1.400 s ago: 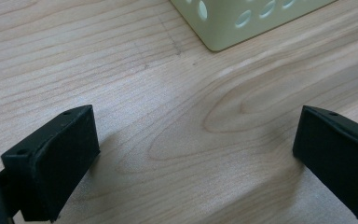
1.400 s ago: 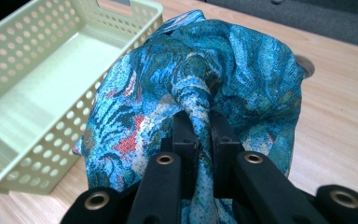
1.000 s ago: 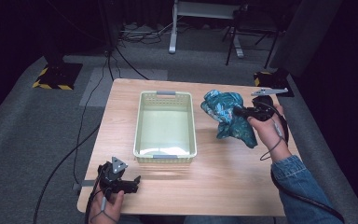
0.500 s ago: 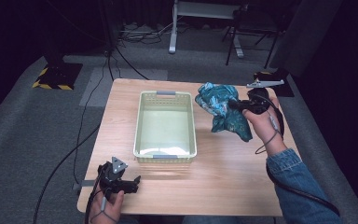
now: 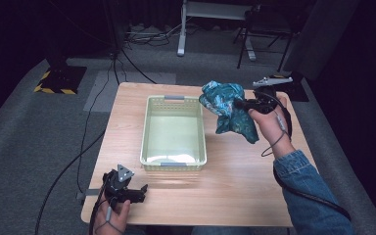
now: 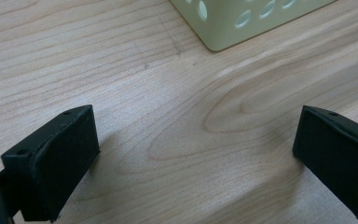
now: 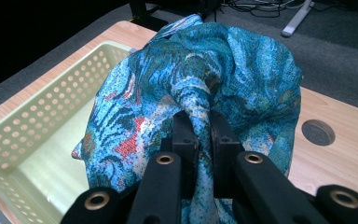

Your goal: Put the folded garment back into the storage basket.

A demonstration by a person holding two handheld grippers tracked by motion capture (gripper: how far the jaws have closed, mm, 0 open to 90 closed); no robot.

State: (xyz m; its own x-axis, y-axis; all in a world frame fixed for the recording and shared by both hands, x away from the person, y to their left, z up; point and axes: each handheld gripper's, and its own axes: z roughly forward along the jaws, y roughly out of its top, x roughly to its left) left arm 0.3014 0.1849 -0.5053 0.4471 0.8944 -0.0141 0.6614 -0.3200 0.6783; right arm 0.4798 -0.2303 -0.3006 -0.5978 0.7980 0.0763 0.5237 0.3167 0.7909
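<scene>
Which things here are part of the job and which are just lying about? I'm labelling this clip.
Part of the job:
- blue patterned cloth, pinched in the right gripper
- pale green basket, beside the cloth

Just about:
- left gripper, open, idle at the table's near corner
- cables on the floor

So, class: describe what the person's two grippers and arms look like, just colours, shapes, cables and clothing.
Both grippers are black. The left gripper has blocky, flat-faced jaws, a grey three-cornered plate on top and a black cable trailing off the table. The right gripper has slim jaw arms with brass-coloured rivets and a looping black cable. A blue denim sleeve covers the right arm.
</scene>
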